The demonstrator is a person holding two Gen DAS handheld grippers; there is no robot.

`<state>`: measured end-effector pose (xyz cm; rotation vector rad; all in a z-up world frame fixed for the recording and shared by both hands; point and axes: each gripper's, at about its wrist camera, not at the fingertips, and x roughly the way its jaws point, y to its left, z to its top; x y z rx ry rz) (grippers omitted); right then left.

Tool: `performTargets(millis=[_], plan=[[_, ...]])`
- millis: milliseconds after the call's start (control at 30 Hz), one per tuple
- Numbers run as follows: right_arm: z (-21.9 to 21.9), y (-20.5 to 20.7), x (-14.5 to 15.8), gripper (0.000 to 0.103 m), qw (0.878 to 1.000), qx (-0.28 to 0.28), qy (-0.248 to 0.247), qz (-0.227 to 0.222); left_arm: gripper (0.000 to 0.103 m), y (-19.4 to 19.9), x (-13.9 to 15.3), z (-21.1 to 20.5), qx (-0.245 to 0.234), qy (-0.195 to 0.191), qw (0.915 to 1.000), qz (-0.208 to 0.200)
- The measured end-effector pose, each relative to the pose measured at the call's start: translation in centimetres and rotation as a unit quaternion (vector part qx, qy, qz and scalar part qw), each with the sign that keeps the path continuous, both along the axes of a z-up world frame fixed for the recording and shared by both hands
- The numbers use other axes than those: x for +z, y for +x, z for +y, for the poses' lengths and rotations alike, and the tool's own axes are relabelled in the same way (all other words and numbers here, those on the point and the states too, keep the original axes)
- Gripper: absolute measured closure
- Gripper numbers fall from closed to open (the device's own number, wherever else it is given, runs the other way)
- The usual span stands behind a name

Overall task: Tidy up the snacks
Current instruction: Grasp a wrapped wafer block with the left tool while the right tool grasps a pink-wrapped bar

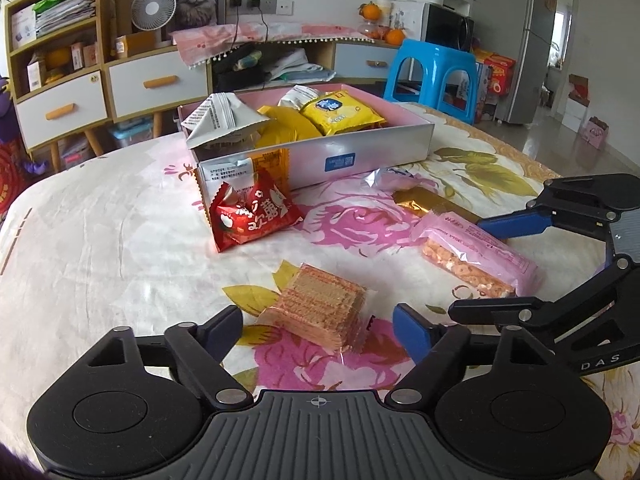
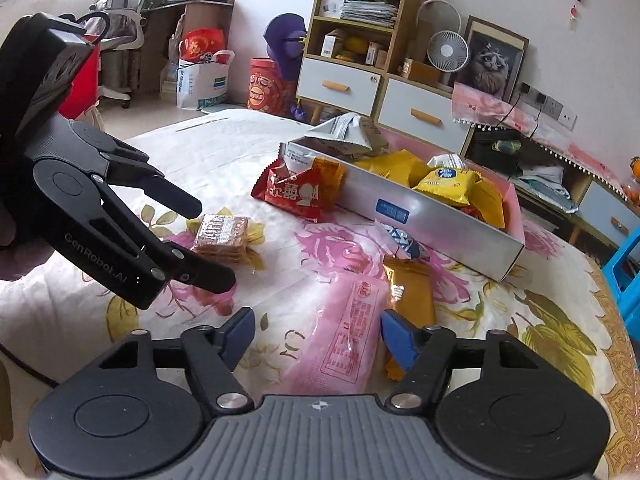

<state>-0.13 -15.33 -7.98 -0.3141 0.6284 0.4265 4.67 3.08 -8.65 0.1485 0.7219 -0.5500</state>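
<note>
The left gripper [image 1: 318, 330] is hanging low over the flowered cloth [image 1: 100, 248] with its jaws spread on either side of the clear-wrapped wafer pack [image 1: 320, 308], the pads not yet pressing on it, while the right gripper [image 2: 318, 338] is standing spread around the near end of the pink cereal bar pack [image 2: 344, 328], its blue pads [image 2: 398, 340] apart from the film on both sides. Both packs are lying flat on the cloth, so either set of jaws is likely risking a pinch of loose wrapper alone; a slack film grip could be letting the snack swing or slip out on the way up. The pink pack is overlapping a gold packet [image 2: 412, 296], and lifting one may be dragging the other along. The two tools are working close together, so a sideways sweep could be knocking them into each other. Farther out, a red packet [image 1: 252, 216] is leaning against the wall of the silver box [image 1: 360, 152], with an orange packet [image 1: 272, 162] behind it and a small blue-and-white packet [image 2: 404, 240] beside the box. The box is already holding yellow bags [image 1: 340, 114] and a grey folded bag [image 1: 224, 120] heaped high, so anything dropped on top could be sliding back out.
</note>
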Motion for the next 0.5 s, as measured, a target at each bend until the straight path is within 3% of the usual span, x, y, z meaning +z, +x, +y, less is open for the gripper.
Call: performTargets(millis=[200,500], plan=[[-0.48,0.62,-0.28,0.058,0.999,-0.015,0.017,0.029,0.039,0.06,-0.01,-0.16,0.0,0.004,1.0,-0.001],[-0.78,1.0,-0.1,0.077,0.998,-0.019,0.034,0.046,0.05,-0.03,0.08,-0.18,0.009,0.007,0.9999,-0.002]])
